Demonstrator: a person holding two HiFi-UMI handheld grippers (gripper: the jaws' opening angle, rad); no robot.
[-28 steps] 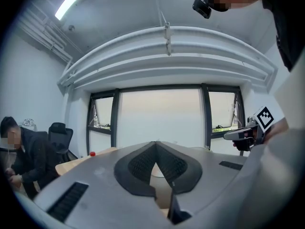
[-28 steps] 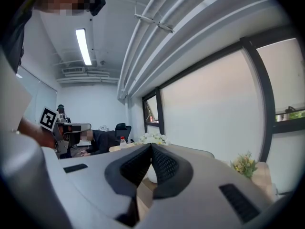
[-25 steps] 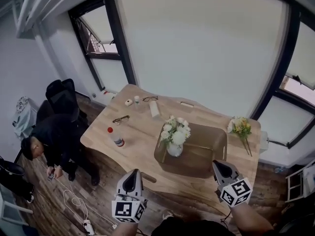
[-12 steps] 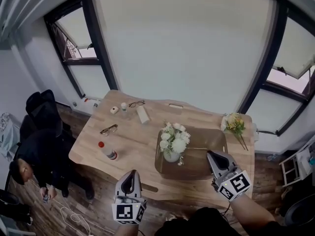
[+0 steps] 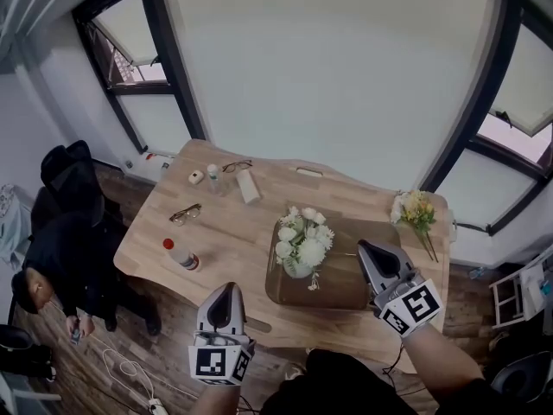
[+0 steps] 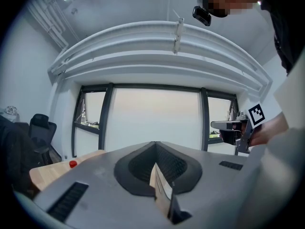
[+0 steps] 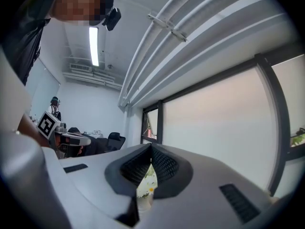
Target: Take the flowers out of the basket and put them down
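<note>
A bunch of white flowers [image 5: 302, 239] stands in a pale vase [image 5: 298, 269] at the left end of the brown basket [image 5: 346, 290] on the wooden table [image 5: 233, 236]. Yellow flowers [image 5: 415, 210] lie on the table's far right corner. My right gripper [image 5: 367, 251] is shut and empty, its tip over the basket's right part, right of the white flowers. In the right gripper view a slit under the shut tips [image 7: 151, 148] shows white flowers [image 7: 147, 185]. My left gripper [image 5: 226, 292] is shut and empty, off the table's near edge; its tips [image 6: 155, 143] meet.
On the table's left half are a red-capped bottle [image 5: 180, 254], two pairs of glasses [image 5: 185, 213], a small bottle [image 5: 212, 178] and a white box [image 5: 249, 185]. A person [image 5: 52, 266] crouches on the floor at the left near an office chair [image 5: 65, 167]. Windows stand behind the table.
My right gripper has moved forward from the table's near edge to over the basket's right part. The left gripper has stayed near the table's front edge. The flowers have not moved.
</note>
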